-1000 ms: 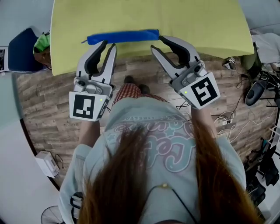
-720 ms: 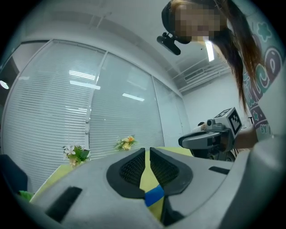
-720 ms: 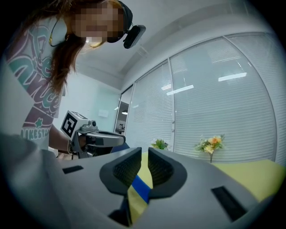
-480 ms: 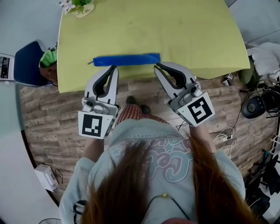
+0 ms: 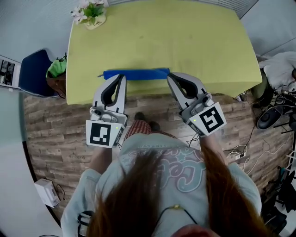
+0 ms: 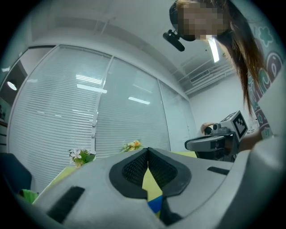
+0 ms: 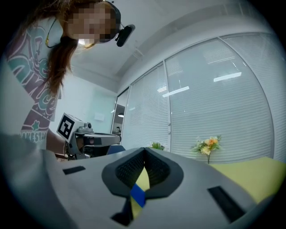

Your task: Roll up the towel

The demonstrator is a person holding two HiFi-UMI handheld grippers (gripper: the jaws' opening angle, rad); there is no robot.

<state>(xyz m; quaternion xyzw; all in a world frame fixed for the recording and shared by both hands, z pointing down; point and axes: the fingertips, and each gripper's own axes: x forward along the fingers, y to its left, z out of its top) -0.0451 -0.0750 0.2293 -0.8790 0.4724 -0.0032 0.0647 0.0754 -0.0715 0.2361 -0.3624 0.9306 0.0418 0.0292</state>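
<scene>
The blue towel lies rolled into a long thin bar near the front edge of the yellow-green table. My left gripper is level, with its tips at the roll's near side toward the left end. My right gripper has its tips at the roll's right end. Both sets of jaws have just closed, and their pads meet with nothing between them. In the left gripper view the joined tips stand above a sliver of blue towel. The right gripper view shows shut tips over the towel.
A small pot of flowers stands at the table's far left corner. A blue chair with a green bag sits left of the table. Cables and gear lie on the wooden floor at the right. A white box sits at the lower left.
Both pairs of jaws went from open to shut. The head view has tilted, so more of the table and the flowers now show. The towel roll has stayed in place.
</scene>
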